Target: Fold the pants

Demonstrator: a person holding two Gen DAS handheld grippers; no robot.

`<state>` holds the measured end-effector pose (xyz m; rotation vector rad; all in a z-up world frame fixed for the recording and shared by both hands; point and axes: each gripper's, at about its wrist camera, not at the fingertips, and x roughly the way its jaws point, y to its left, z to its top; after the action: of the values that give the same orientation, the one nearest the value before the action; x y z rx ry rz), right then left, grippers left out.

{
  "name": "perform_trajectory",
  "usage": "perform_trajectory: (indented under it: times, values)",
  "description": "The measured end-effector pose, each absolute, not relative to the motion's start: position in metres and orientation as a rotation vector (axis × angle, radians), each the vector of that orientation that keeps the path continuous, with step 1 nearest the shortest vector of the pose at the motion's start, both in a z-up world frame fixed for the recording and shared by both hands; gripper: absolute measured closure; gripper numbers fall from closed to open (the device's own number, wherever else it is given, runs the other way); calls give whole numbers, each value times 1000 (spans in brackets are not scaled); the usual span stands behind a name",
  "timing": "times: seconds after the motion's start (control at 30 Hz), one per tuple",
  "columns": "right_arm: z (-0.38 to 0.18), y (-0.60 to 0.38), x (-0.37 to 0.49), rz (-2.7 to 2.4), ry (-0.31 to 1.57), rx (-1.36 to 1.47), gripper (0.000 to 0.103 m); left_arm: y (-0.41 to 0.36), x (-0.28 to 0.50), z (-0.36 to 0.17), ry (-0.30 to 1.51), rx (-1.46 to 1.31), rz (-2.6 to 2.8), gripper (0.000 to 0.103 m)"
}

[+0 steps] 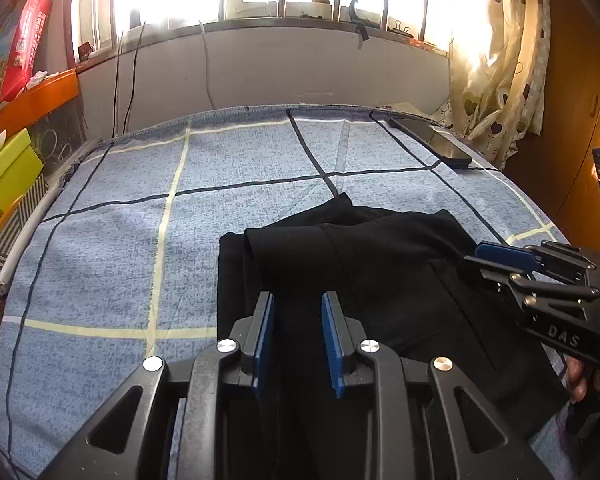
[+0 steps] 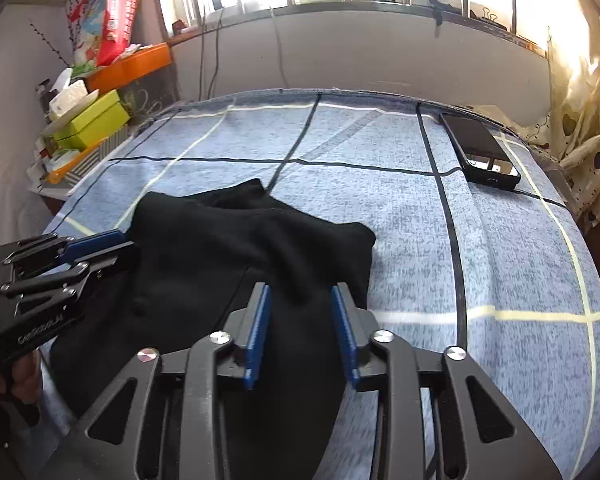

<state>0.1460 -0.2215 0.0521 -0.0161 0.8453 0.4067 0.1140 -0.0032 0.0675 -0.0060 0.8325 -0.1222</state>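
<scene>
Black pants [image 1: 364, 276] lie partly folded on a blue checked cloth [image 1: 140, 216]; they also show in the right wrist view [image 2: 228, 256]. My left gripper [image 1: 298, 300] is open, its blue pads either side of a strip of the pants near their left edge. My right gripper [image 2: 302, 292] is open over the pants' right part. Each gripper shows in the other's view: the right one [image 1: 496, 260] at the pants' right edge, the left one [image 2: 96, 244] at their left edge.
A black phone [image 2: 480, 150] lies at the cloth's far right corner, with a cable. Green boxes [image 2: 96, 122], an orange tray [image 2: 136, 66] and a red bag stand at the left. A wall and window are behind. A curtain [image 1: 500, 72] hangs at the right.
</scene>
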Motion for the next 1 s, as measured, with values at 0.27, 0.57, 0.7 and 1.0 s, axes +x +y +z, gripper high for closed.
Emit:
perform_trajectory:
  times: [0.27, 0.57, 0.7, 1.0]
  values:
    - [66, -220, 88, 446, 800, -40, 67, -7, 74, 84, 793, 14, -139, 76]
    - [47, -211, 54, 426, 825, -101, 67, -15, 33, 64, 812, 45, -188, 74]
    - [45, -207, 57, 408, 823, -100, 66, -12, 35, 62, 808, 10, -182, 73]
    - [51, -211, 54, 424, 819, -89, 62, -14, 35, 68, 822, 7, -160, 72]
